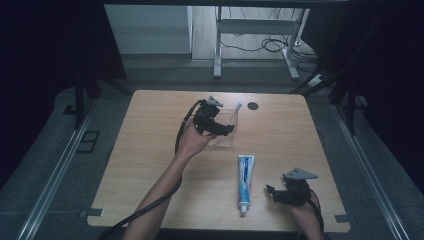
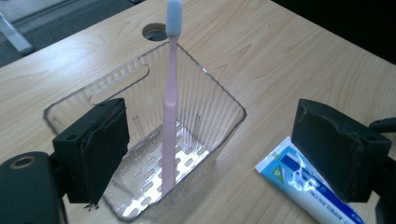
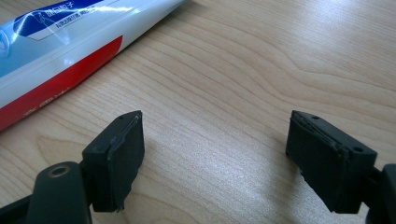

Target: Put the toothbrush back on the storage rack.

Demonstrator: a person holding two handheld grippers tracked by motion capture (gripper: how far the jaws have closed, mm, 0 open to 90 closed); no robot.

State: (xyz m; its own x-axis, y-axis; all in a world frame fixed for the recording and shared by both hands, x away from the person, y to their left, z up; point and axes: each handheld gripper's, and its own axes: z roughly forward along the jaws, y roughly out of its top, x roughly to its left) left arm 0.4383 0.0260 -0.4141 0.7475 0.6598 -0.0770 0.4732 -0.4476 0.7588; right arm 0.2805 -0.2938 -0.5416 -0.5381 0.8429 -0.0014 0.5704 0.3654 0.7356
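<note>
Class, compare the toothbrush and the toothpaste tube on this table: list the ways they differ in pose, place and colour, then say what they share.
Pose: the toothbrush stands nearly upright, bristles on top; the toothpaste tube lies flat.
Place: the toothbrush stands inside the clear plastic bin; the toothpaste tube rests on the bare wooden table.
Colour: the toothbrush has a pale pink handle; the toothpaste tube is white with blue and red.
Shared: both are long and narrow, and neither is held by a gripper.

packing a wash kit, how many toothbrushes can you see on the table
1. The pink toothbrush stands upright in the clear bin, leaning against its wall, between the left gripper's open jaws. Nothing else lies in the bin.
</note>
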